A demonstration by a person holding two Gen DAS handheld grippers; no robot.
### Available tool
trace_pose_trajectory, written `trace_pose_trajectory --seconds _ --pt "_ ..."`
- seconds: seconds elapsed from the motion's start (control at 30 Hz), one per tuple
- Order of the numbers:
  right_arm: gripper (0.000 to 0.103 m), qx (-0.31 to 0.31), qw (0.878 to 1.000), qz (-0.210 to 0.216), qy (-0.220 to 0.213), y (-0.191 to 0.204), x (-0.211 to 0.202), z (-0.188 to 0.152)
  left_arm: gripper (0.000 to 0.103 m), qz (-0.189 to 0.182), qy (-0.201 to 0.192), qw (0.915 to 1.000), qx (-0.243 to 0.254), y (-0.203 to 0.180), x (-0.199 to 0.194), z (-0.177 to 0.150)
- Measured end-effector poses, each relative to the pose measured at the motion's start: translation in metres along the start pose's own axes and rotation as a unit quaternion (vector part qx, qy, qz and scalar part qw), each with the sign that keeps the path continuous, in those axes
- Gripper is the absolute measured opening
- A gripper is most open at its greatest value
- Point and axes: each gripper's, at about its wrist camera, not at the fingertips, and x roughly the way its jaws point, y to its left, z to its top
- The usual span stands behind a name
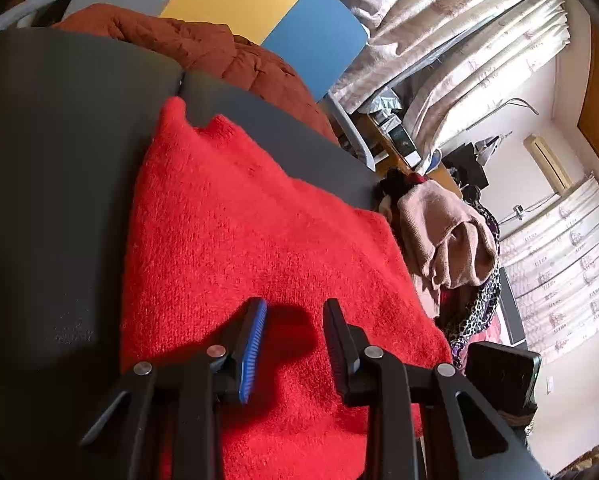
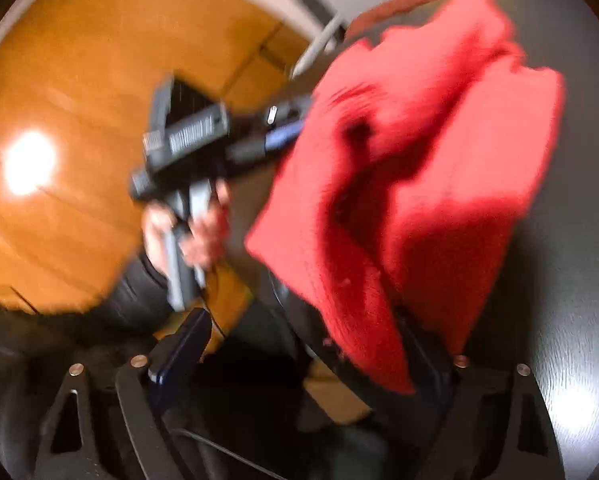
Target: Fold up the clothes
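Note:
A fuzzy red sweater (image 1: 235, 232) lies folded on a dark grey table (image 1: 51, 168). My left gripper (image 1: 295, 320) hovers just over its near part with the jaws apart and nothing between them. In the blurred right wrist view the sweater (image 2: 439, 168) lies in thick folds on the table (image 2: 571, 288), with one edge draped over my right gripper's right finger (image 2: 427, 356). My right gripper (image 2: 299, 344) is open wide and clamps nothing. The left gripper also shows in the right wrist view (image 2: 283, 136), held by a hand at the sweater's left edge.
A rust-brown quilted jacket (image 1: 219, 52) lies at the table's far edge. A pile of clothes with a beige garment (image 1: 447, 232) and leopard print sits off the table's right side. A black phone (image 1: 503, 372) is near my left gripper. The wooden floor (image 2: 79, 120) lies beyond the table.

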Motion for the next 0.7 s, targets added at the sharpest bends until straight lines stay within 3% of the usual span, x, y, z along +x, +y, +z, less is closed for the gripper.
trace_pose_trajectory --seconds 0.2,0.37,0.43,0.53,0.57,0.63,0.7 --pt "0.091 0.026 0.994 0.011 -0.104 -0.003 -0.038 0.021 0.030 0.015 -0.029 0.9993 0.016 -0.011 -0.016 0.001" --pt "0.087 0.049 0.988 -0.043 -0.137 -0.017 -0.032 0.067 0.030 0.028 -0.040 0.9976 0.048 -0.016 -0.032 -0.012" --pt "0.077 0.060 0.986 -0.073 -0.138 -0.024 -0.022 0.083 0.030 0.029 -0.040 0.9967 0.064 -0.017 -0.037 -0.018" --pt "0.036 0.047 0.983 -0.118 -0.131 -0.021 -0.008 0.106 0.030 0.017 -0.031 0.9960 0.082 -0.021 -0.037 -0.028" --pt "0.018 0.026 0.981 -0.141 -0.128 -0.014 -0.006 0.112 0.030 0.015 -0.029 0.9952 0.092 -0.024 -0.036 -0.030" --pt "0.017 -0.015 0.975 -0.178 -0.129 0.001 -0.007 0.119 0.030 0.011 -0.025 0.9935 0.111 -0.031 -0.035 -0.034" --pt "0.016 -0.043 0.970 -0.186 -0.151 0.006 -0.025 0.111 0.030 0.004 -0.020 0.9915 0.128 -0.036 -0.033 -0.037"
